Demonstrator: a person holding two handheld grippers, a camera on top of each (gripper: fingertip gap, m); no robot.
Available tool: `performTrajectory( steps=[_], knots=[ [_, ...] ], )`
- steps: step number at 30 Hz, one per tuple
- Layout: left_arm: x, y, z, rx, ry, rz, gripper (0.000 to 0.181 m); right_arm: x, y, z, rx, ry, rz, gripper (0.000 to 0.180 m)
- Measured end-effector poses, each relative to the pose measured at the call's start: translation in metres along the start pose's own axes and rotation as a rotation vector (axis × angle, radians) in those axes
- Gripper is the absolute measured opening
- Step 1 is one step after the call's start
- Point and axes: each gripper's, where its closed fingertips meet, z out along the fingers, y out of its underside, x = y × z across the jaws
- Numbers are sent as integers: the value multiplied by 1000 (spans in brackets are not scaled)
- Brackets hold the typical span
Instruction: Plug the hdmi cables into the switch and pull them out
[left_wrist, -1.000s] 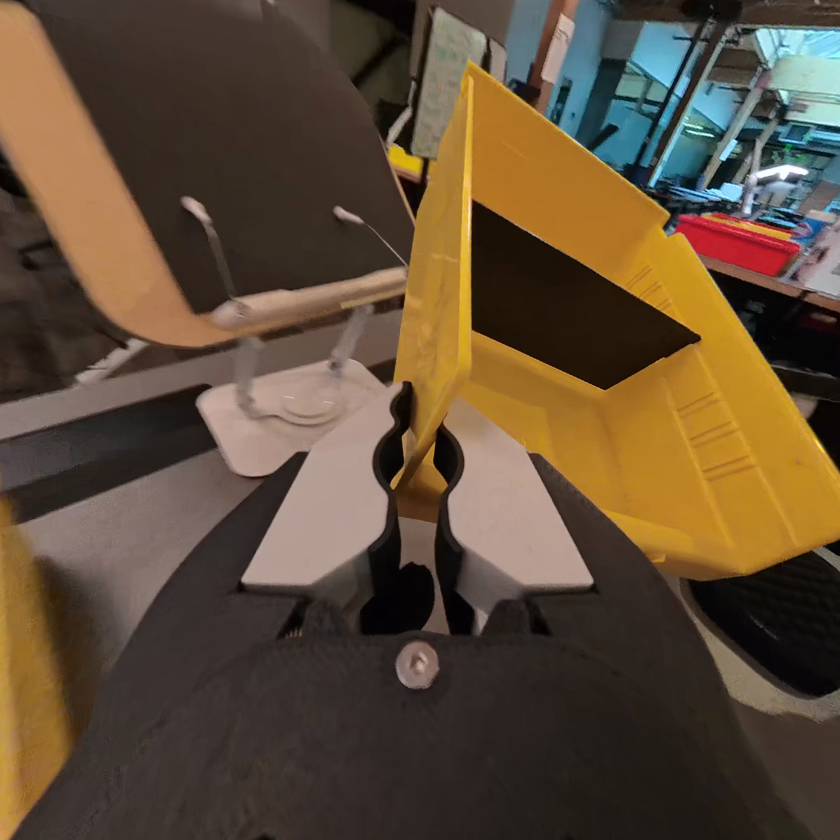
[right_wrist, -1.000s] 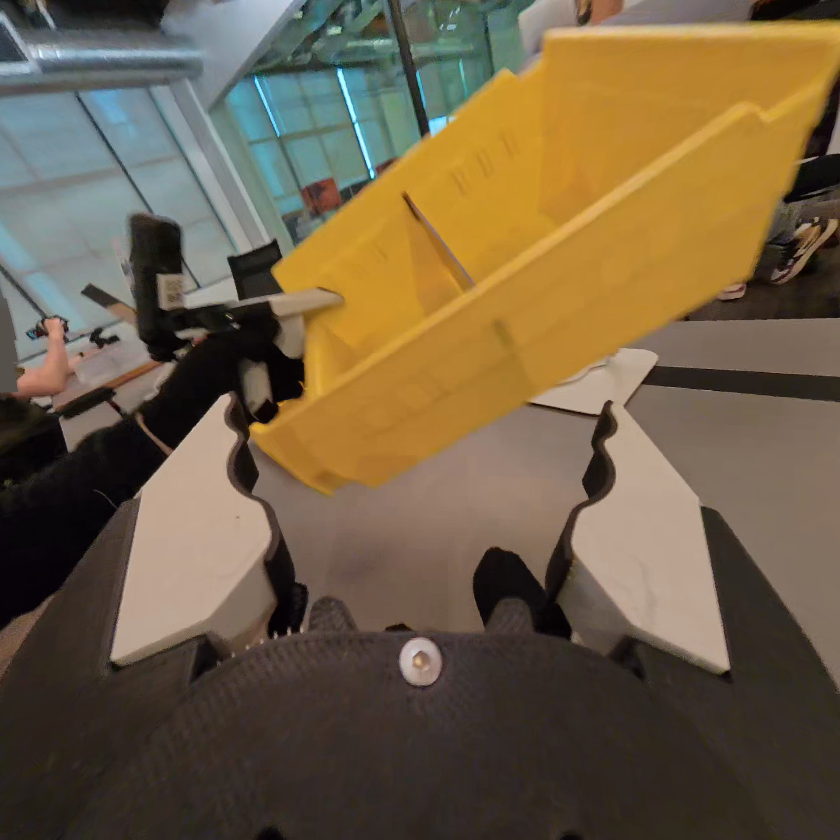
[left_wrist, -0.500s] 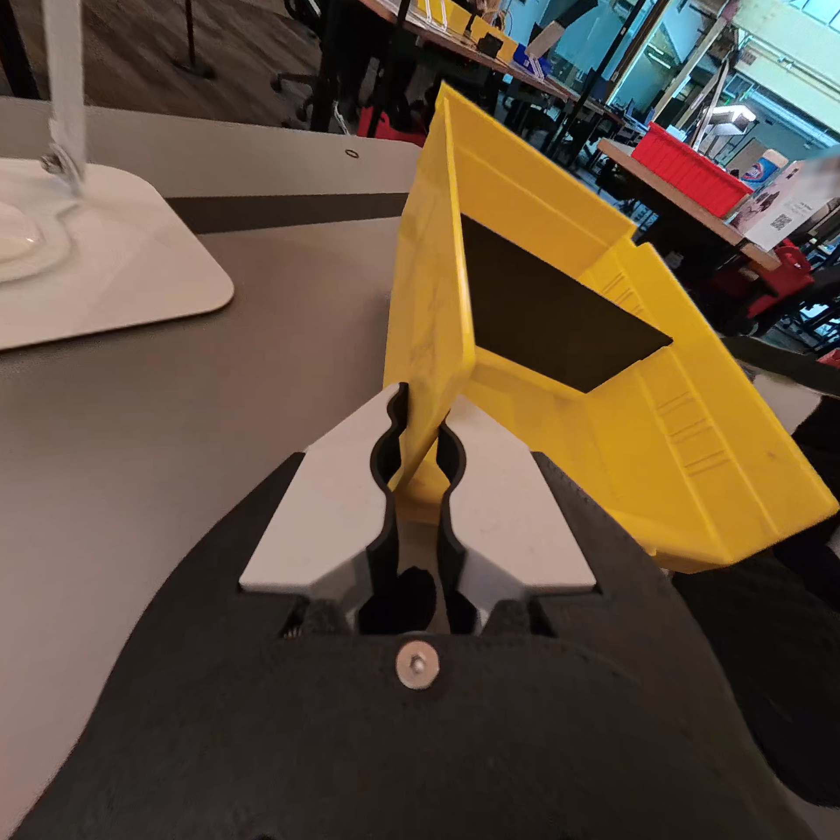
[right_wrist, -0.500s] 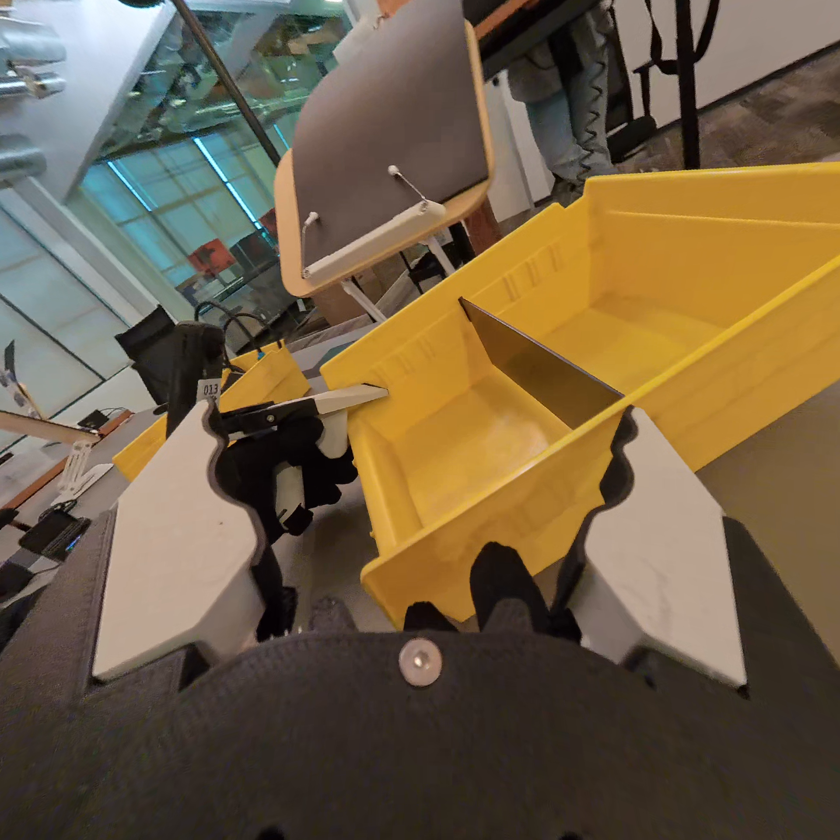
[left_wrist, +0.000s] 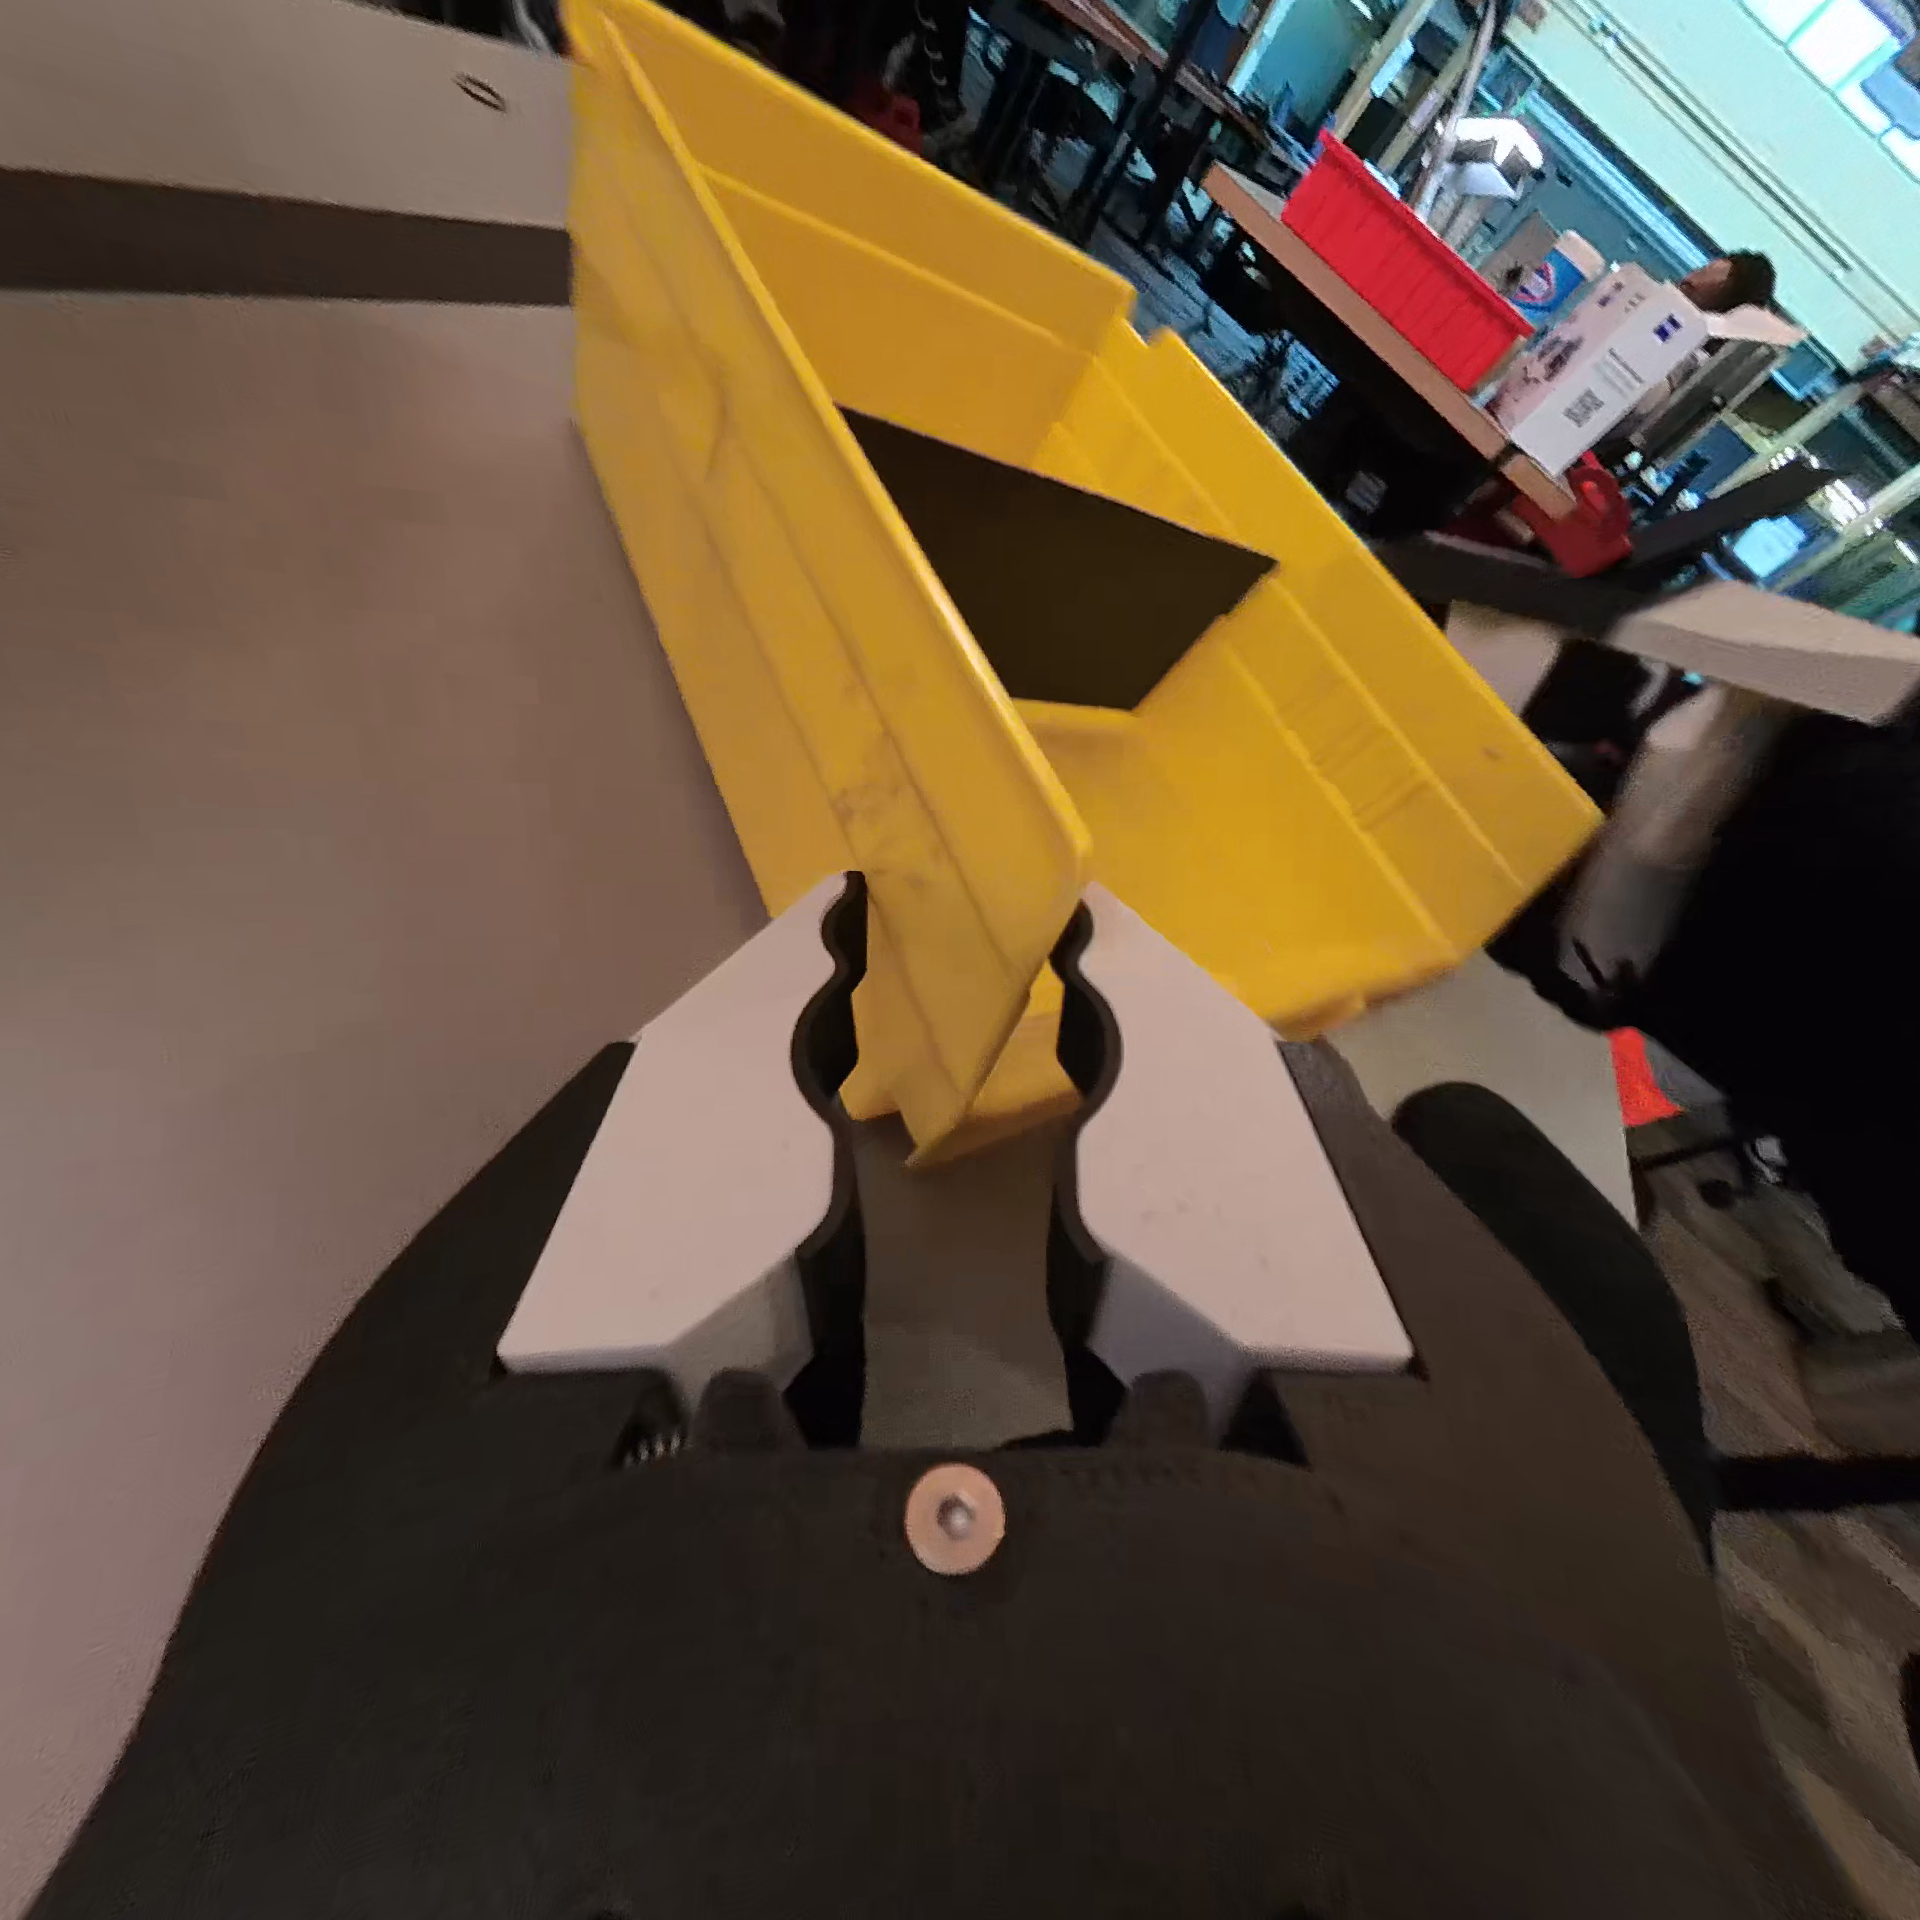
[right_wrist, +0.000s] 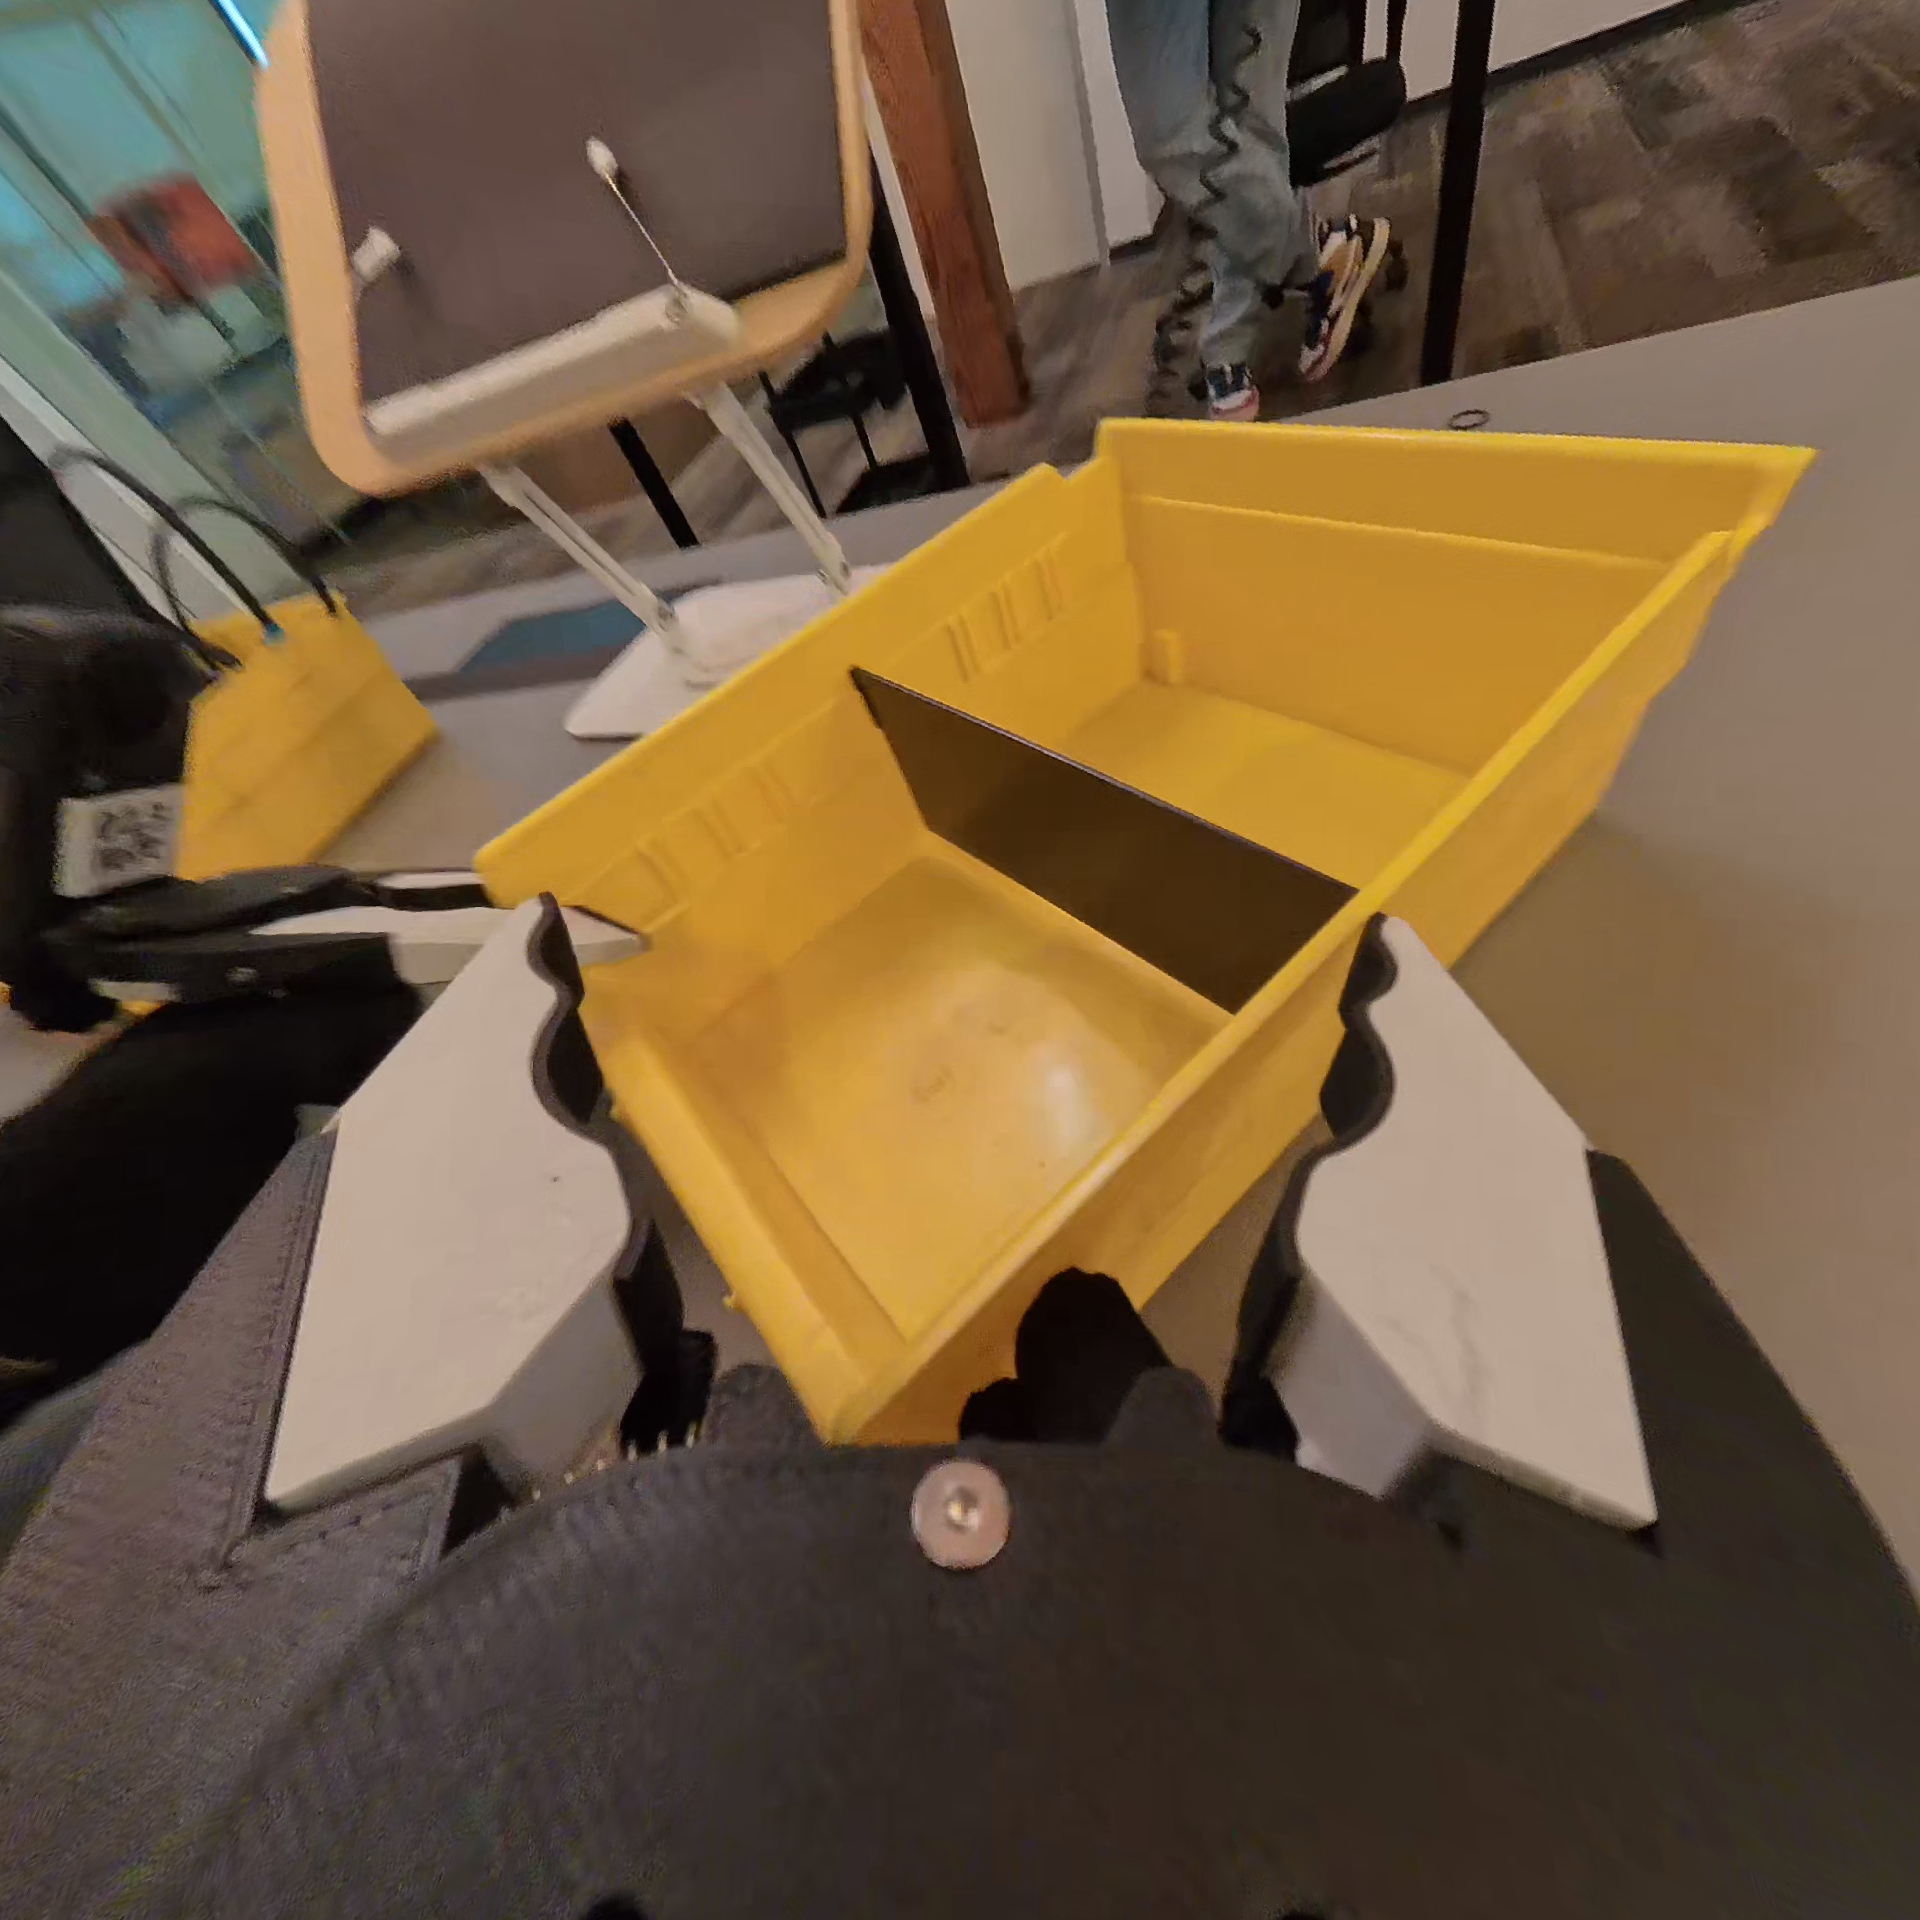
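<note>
While neither HDMI cables nor switch are visible, the left gripper (left_wrist: 961, 935), jaws parted, straddles the near wall of the empty yellow plastic divided bin (right_wrist: 1226, 790); the right gripper (right_wrist: 956, 977) gapes wide at its corner.

Long yellow plastic bin (right_wrist: 1039, 1091): both compartments lying open from above, black flat divider panel (right_wrist: 1101, 842) blocking passage between them. Grey tabletop (left_wrist: 312, 675) stretching free alongside; white-based tilted board stand (right_wrist: 665, 665) standing behind.
</note>
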Motion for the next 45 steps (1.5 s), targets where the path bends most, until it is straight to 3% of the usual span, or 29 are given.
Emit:
performTrajectory(
  steps=[4,10,19,27,29,31,34,37,41,45],
  knots=[
    [24,12,18,-41,41,27,37,36,-11,1,-26,59,-100,131],
    [52,15,56,-93,69,51,43,95,-23,14,-92,162,-177,130],
    [56,-5,113,-90,16,30,46,166,-50,46,-119,271,-247,130],
    [61,-12,134,-81,30,2,50,198,-58,61,-142,309,-284,130],
    [68,-10,133,-100,80,-21,53,208,-61,55,-135,398,-297,132],
    [71,-15,127,-70,88,-54,70,218,-75,38,-109,549,-396,148],
    [77,-28,105,-4,62,33,80,191,-106,20,-14,614,-499,153],
    [78,-41,72,34,51,111,82,132,-132,21,49,559,-614,146],
    [59,-62,13,75,-1,210,73,17,-145,55,109,316,-720,133],
    [18,-73,-50,79,-121,312,61,-93,-120,112,69,-13,-700,121]
  ],
)
